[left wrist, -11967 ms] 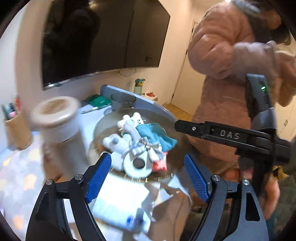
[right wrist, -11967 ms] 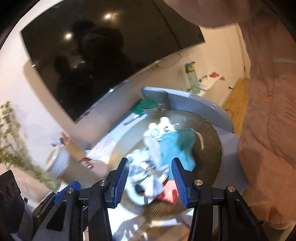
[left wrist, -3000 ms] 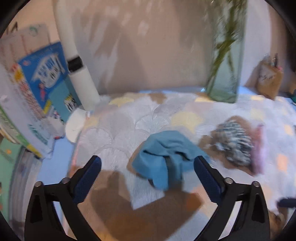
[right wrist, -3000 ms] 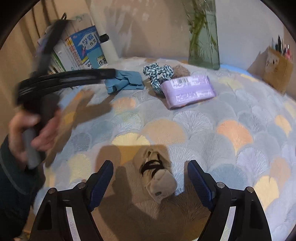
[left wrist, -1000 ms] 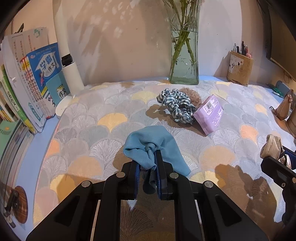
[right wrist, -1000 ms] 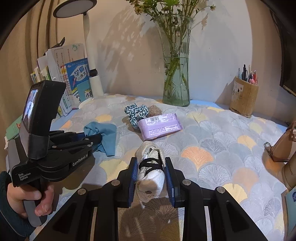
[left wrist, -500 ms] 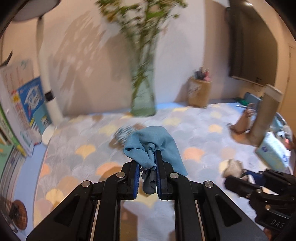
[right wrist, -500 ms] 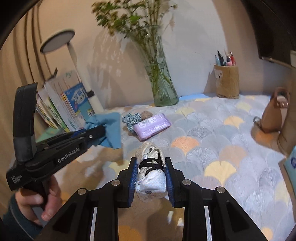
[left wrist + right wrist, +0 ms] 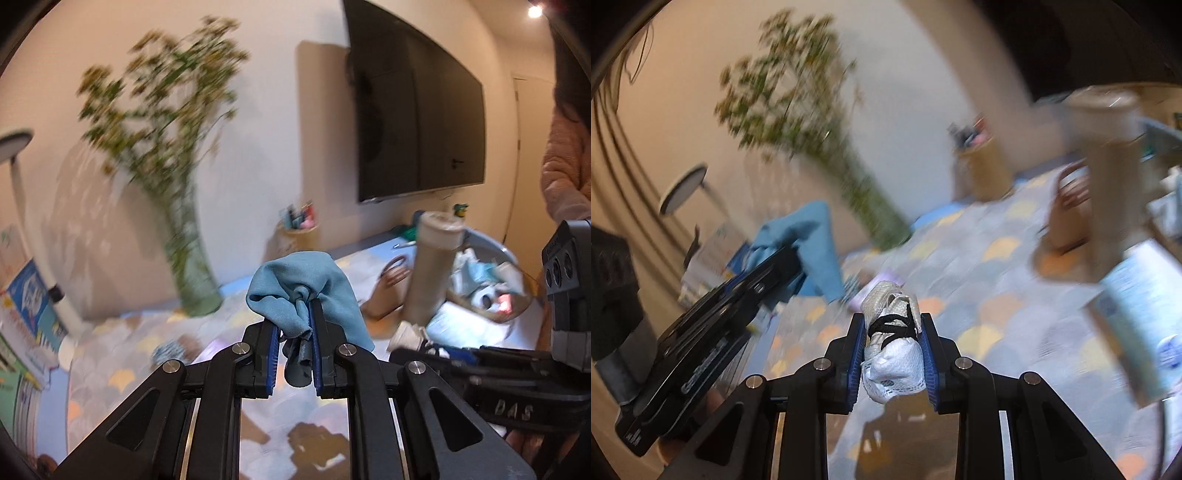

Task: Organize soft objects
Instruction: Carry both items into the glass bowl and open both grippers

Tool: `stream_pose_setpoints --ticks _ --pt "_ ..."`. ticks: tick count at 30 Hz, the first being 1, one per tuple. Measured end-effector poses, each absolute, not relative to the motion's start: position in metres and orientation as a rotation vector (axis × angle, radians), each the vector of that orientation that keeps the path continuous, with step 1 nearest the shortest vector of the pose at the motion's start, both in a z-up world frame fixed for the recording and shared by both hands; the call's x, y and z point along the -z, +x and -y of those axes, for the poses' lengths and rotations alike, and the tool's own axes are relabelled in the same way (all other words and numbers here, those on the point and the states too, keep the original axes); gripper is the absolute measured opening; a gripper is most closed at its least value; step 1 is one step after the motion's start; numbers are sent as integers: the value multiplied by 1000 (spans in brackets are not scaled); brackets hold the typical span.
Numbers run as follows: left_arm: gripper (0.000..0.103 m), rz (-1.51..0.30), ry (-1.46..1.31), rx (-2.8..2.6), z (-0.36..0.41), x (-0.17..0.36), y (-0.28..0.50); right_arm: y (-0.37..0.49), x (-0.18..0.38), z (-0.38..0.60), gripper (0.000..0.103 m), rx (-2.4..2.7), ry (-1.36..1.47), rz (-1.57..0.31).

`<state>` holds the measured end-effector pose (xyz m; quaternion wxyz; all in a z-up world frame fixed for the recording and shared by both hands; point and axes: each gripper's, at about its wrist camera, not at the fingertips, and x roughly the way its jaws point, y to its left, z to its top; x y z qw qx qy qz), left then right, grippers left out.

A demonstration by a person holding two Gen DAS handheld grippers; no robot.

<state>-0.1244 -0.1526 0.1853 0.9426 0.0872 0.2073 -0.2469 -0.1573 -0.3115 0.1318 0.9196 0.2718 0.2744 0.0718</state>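
Note:
My left gripper (image 9: pixel 294 334) is shut on a bunched blue cloth (image 9: pixel 306 284) and holds it above the table. My right gripper (image 9: pixel 892 341) is shut on a rolled white mesh pouch (image 9: pixel 892 354) with a black band, also held in the air. The blue cloth shows in the right wrist view (image 9: pixel 809 243) at the left, in the left gripper. A round basket (image 9: pixel 491 295) with several soft items stands at the right in the left wrist view. A checked scrunchie (image 9: pixel 168 352) lies on the patterned tablecloth (image 9: pixel 122 354).
A tall beige cylinder (image 9: pixel 430 273) stands between me and the basket, with a brown purse (image 9: pixel 384 291) beside it. A glass vase of green stems (image 9: pixel 192 273), a pen holder (image 9: pixel 297 232), books (image 9: pixel 22 314) and a lamp (image 9: pixel 683 192) line the wall. The right wrist view is blurred.
Both grippers have swung right and upward with their loads, away from the vase end of the table. The basket and the beige cylinder have come into view.

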Motion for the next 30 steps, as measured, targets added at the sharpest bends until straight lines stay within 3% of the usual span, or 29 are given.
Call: stream_pose_setpoints --ticks 14,24,26,28,30 --pt "12 -419 189 891 329 -235 -149 -235 -180 503 27 204 758 -402" --pt "13 -559 224 932 434 -201 -117 -224 -162 601 28 373 879 -431" --pt "29 -581 204 914 441 -191 -108 -212 -149 612 29 373 887 -465" --pt "66 -594 186 915 441 -185 -104 -200 -130 621 49 357 920 -521" --pt "82 -580 161 967 436 -185 -106 -203 -117 628 61 370 959 -507"
